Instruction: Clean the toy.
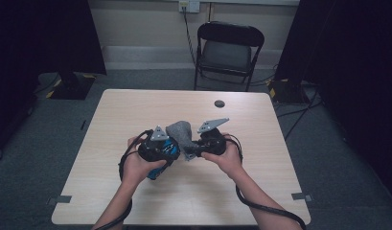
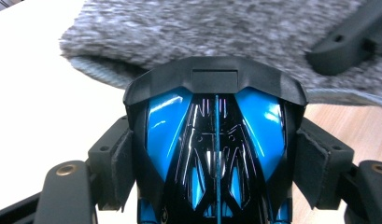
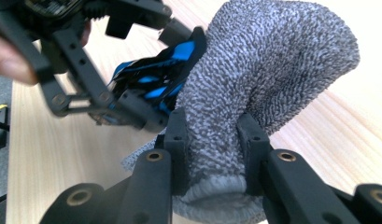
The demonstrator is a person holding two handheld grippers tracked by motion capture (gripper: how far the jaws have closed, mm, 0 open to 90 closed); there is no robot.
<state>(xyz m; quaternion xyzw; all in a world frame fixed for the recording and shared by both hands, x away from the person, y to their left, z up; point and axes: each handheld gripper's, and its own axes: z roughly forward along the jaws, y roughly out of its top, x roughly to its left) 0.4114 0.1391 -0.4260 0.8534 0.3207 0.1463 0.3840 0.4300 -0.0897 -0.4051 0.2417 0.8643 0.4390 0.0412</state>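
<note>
Above the middle of the wooden table (image 1: 136, 110) I hold a grey knitted sock (image 1: 181, 133) between both grippers. My right gripper (image 3: 214, 149) is shut on the sock's cuff (image 3: 212, 140), and the rest of the sock (image 3: 272, 70) stands up past the jaws. My left gripper (image 2: 216, 161) is shut on a glossy blue and black object (image 2: 215, 140), with a pad pressed on each side of it. The object's black front edge meets the sock's opening (image 2: 202, 32). In the right gripper view the blue object (image 3: 174, 58) pokes against the sock's side, with the left gripper's fingers (image 3: 137, 109) behind it.
A small dark round thing (image 1: 219, 103) lies near the table's far edge. A black folding chair (image 1: 229, 48) stands beyond the table by the wall. Dark curtains and stands flank both sides. Cables trail from both grippers over the table's near edge.
</note>
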